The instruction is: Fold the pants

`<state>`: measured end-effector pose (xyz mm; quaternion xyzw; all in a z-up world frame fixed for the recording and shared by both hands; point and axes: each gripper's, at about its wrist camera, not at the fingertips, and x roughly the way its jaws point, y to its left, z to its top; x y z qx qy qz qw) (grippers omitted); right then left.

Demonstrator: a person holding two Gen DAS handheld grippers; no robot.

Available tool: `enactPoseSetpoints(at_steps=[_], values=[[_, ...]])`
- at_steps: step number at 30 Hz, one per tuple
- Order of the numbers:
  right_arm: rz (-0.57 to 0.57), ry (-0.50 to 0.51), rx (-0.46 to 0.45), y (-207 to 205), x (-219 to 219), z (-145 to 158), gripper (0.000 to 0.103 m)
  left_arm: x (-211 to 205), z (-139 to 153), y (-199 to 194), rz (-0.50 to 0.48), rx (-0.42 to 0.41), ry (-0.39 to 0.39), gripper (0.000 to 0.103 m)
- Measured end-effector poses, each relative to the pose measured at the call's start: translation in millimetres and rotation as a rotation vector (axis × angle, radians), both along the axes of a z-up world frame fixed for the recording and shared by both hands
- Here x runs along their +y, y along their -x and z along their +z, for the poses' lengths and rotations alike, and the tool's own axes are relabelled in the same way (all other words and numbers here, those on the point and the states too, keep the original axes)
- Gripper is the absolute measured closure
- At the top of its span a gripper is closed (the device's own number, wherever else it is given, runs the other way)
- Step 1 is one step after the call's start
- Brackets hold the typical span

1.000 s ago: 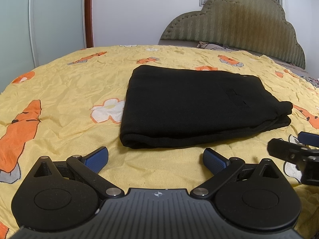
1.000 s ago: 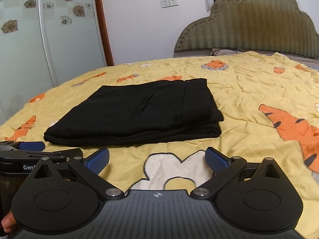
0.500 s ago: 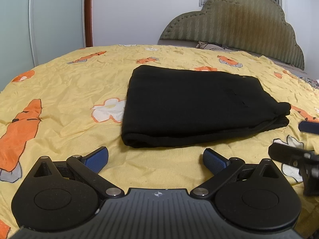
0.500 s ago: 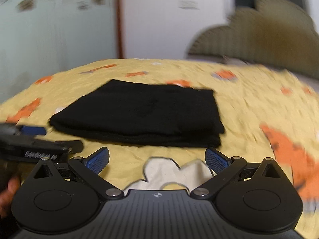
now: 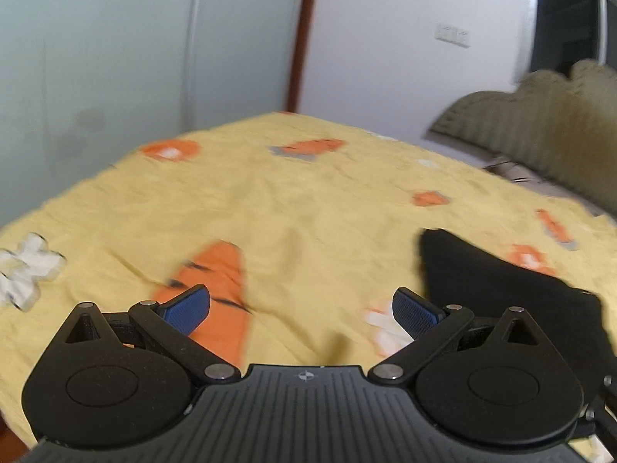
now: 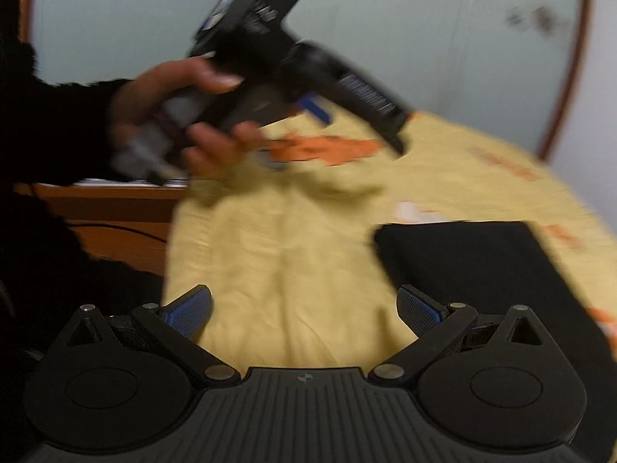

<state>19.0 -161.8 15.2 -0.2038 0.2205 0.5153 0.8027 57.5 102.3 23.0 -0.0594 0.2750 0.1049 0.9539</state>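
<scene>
As the folded black knit pants already lie in a flat, squared rectangle on the yellow cotton bedspread printed with orange tigers and white flowers, the folding looks finished, and nothing seems left beyond setting the tools down. In the left wrist view the pants sit at about three o'clock, a dark matte slab with a soft rounded edge; in the right wrist view they lie at about four o'clock, just past the right-hand pad. The left gripper has its blue ribbed pads spread wide and holds nothing. The right gripper is likewise spread apart and empty. At ten o'clock in the right wrist view a bare hand lifts the black plastic tool clear of the bed, blurred. The sheet is lightly creased
</scene>
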Motion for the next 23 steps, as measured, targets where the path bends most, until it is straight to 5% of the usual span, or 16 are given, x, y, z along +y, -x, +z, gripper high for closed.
enactPoseSetpoints(at_steps=[8, 14, 23], values=[[0.115, 0.009, 0.117, -39.6, 5.5, -21.0, 0.000, -18.2, 4.9, -19.6, 0.010, 0.008, -0.219, 0.001], [0.154, -0.026, 0.101, -35.1, -5.5, -20.0, 0.000, -14.5, -1.4, -41.4, -0.023, 0.078, -0.134, 0.001], [0.155, -0.025, 0.105, -37.5, -5.3, -18.3, 0.000, -19.2, -6.4, -49.2, -0.035, 0.076, -0.153, 0.001]])
